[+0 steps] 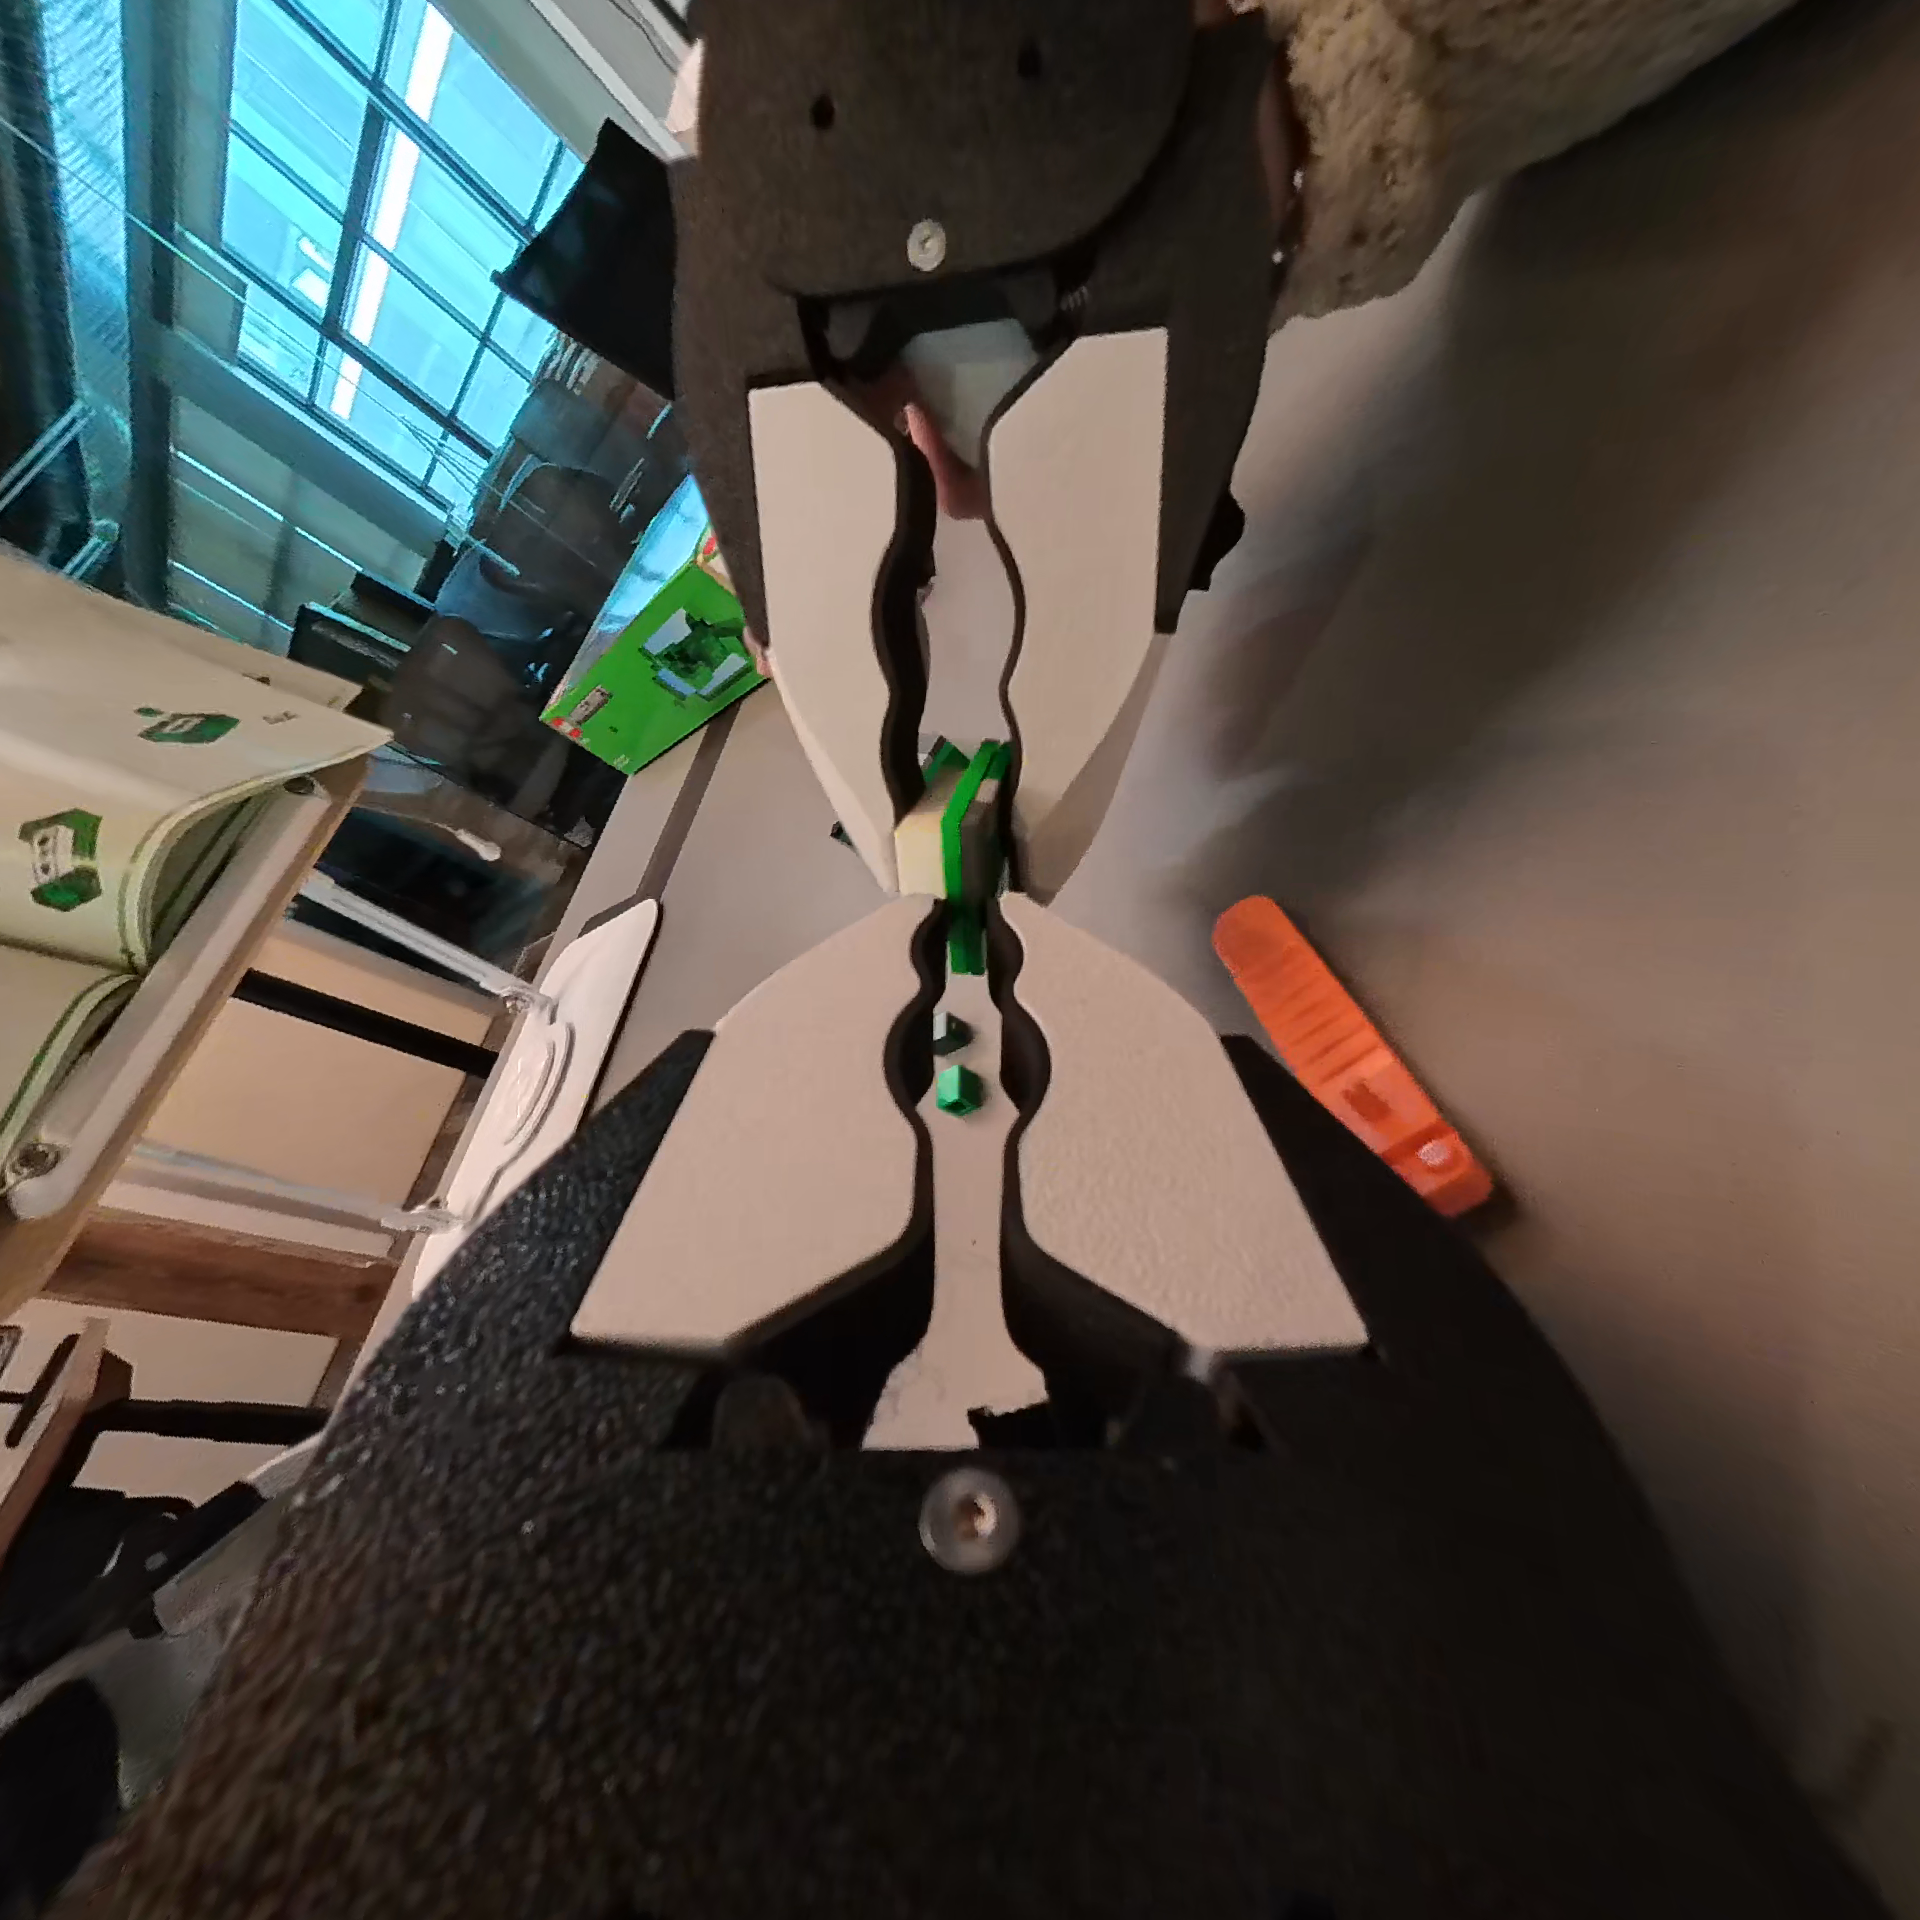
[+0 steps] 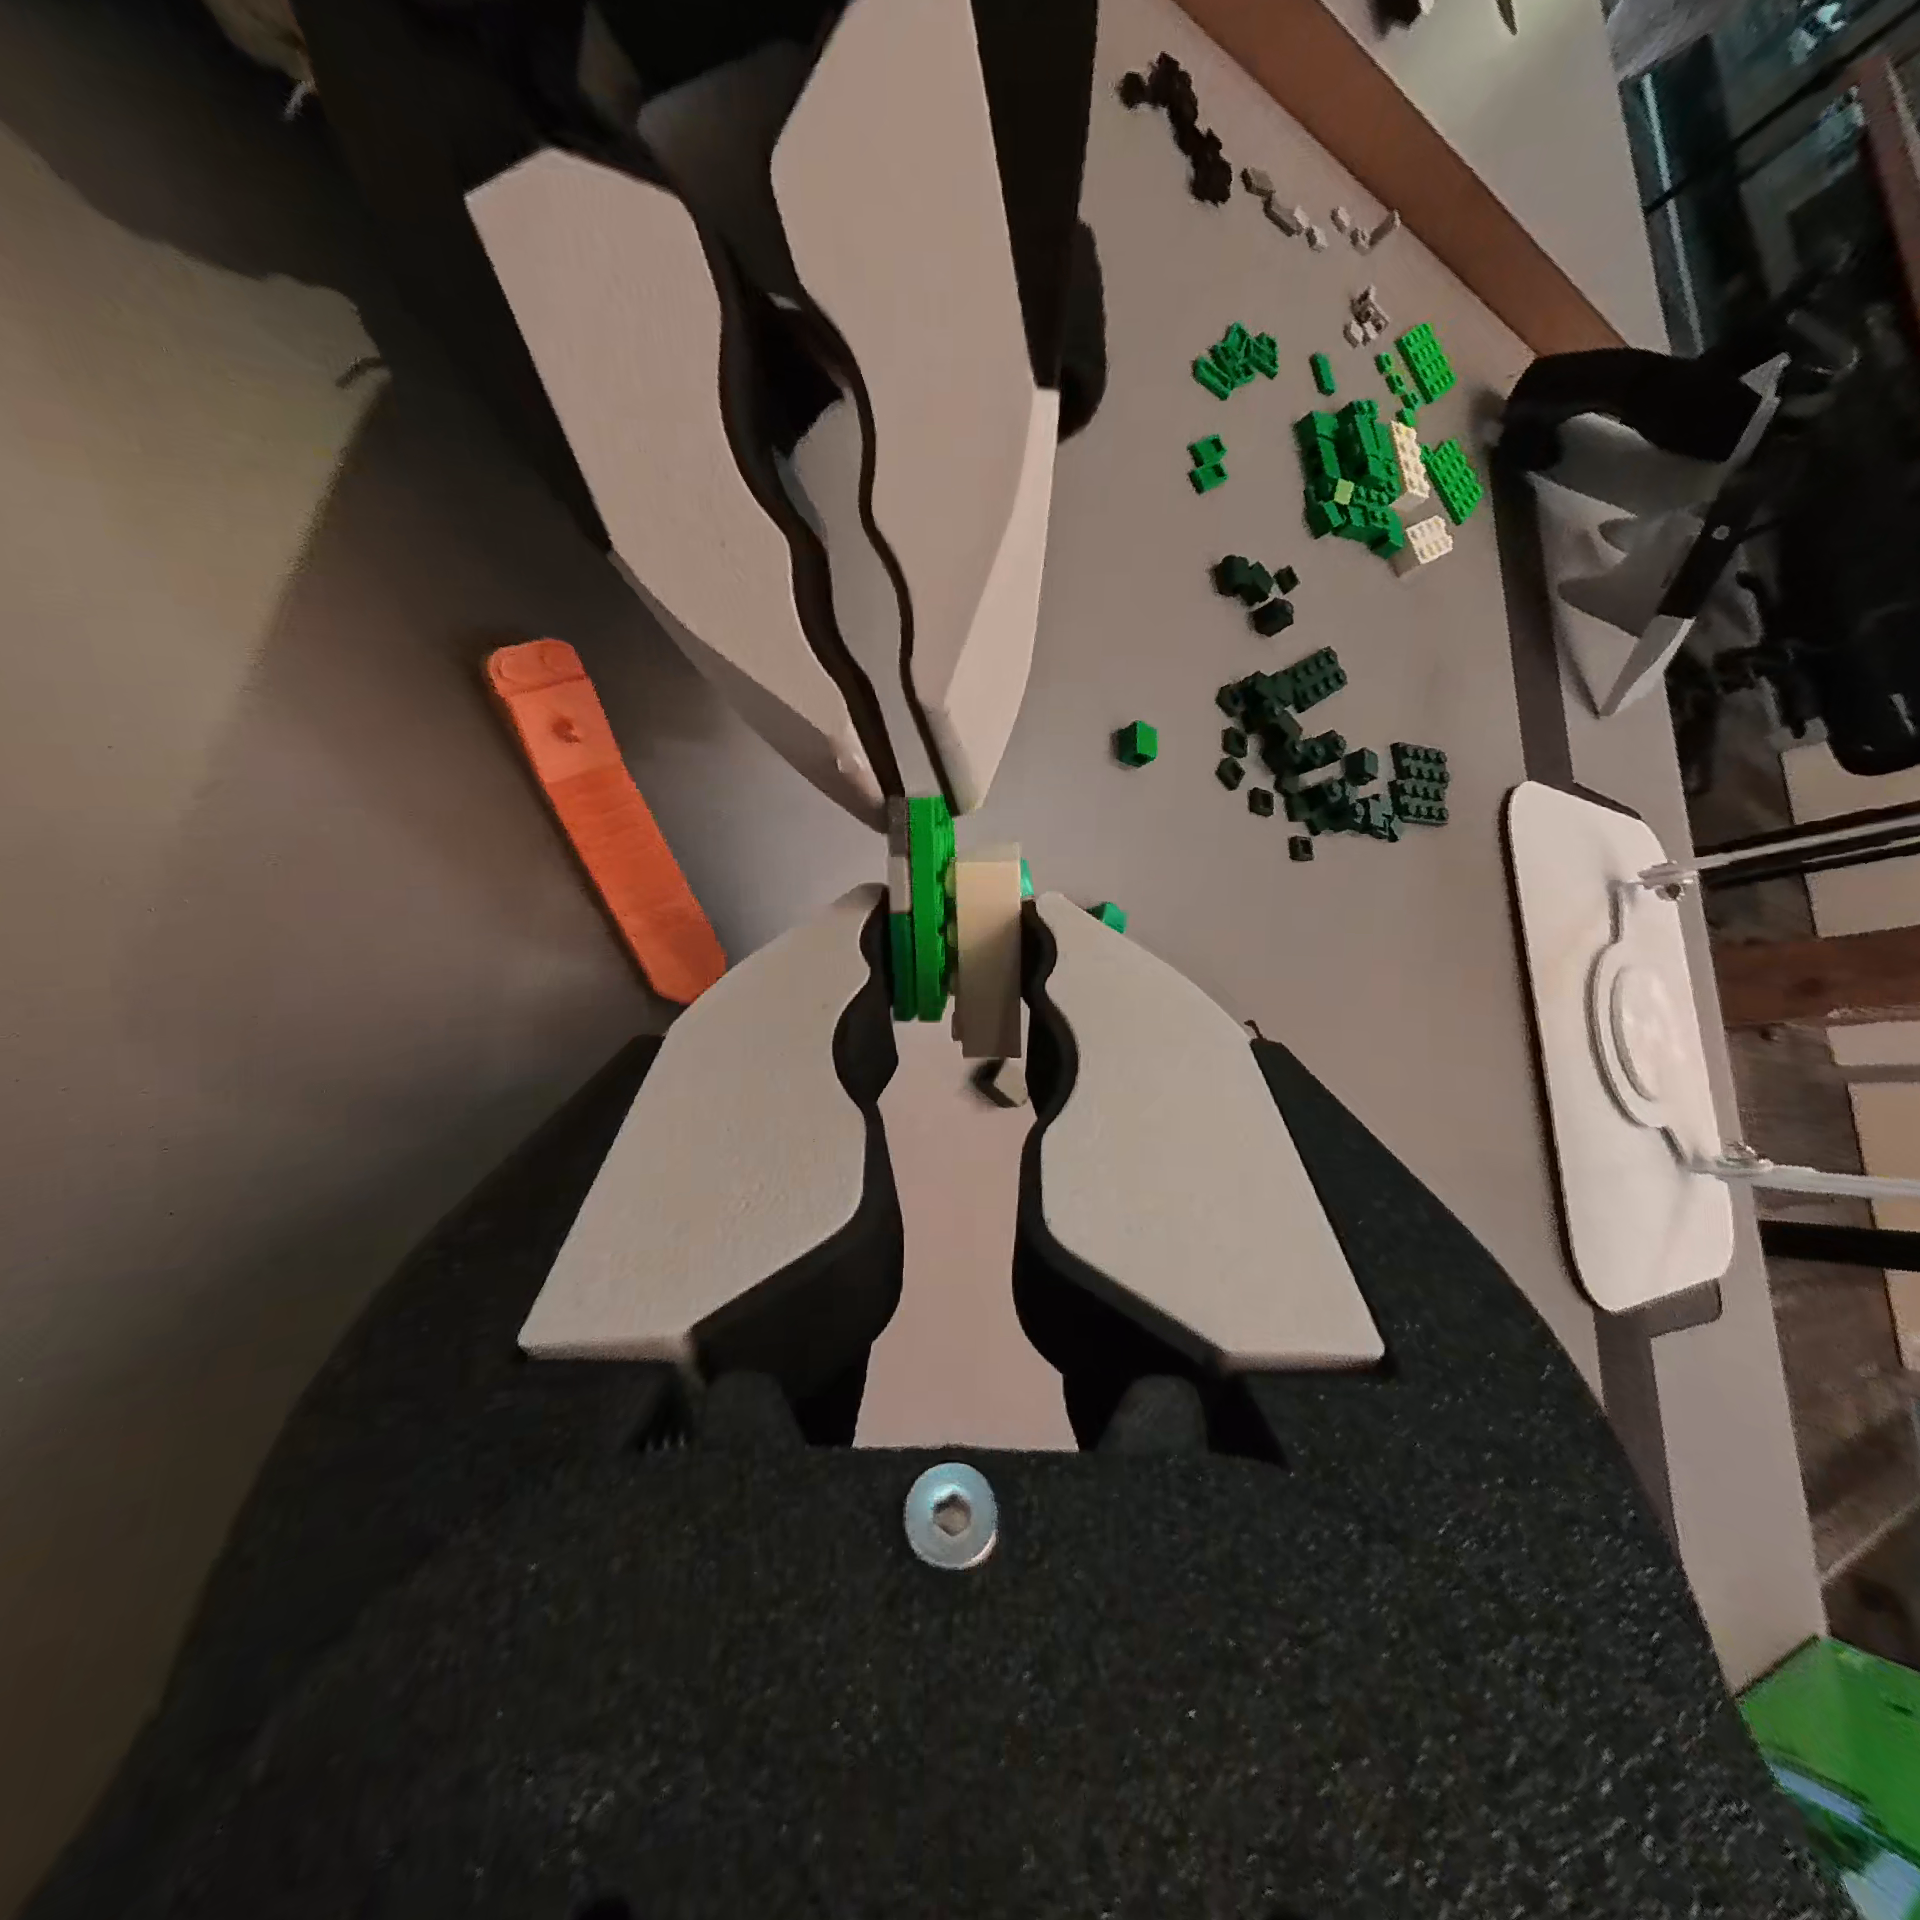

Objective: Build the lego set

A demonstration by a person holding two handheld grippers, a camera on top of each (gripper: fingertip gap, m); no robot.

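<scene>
Above the grey tabletop (image 2: 1195, 665), both grippers meet tip to tip on one small lego stack (image 2: 951, 925): green plates with a cream brick on one face. Left gripper (image 1: 961, 940) has its jaws nearly closed; a green plate edge sits between the tips, so it looks clamped on the stack's green side. Right gripper (image 2: 951, 971) has its jaws pinched across the full stack, one tip on the green plates, the other on the cream brick. Stack is held off the tabletop, between the two sets of tips. Writing: nothing legible on the stack or grippers. Green lego box (image 1: 665, 665) at the far tabletop edge has printed art and markings, too blurred to make out. Open instruction booklet (image 1: 114, 790) on a stand at the left shows green build pictures only. Orange brick separator (image 1: 1351, 1060) lies flat on the tabletop, well apart from the stack; any moulded marking on it is unreadable. Loose parts in the right wrist view are sorted in piles: bright green pile (image 2: 1361, 457) with a few white bricks, dark green pile (image 2: 1320, 758), black bits (image 2: 1184, 125) farther off. Two small loose green pieces (image 1: 958, 1091) lie on the tabletop beneath the left jaws. White pad (image 2: 1621, 1049) sits at the tabletop edge.
</scene>
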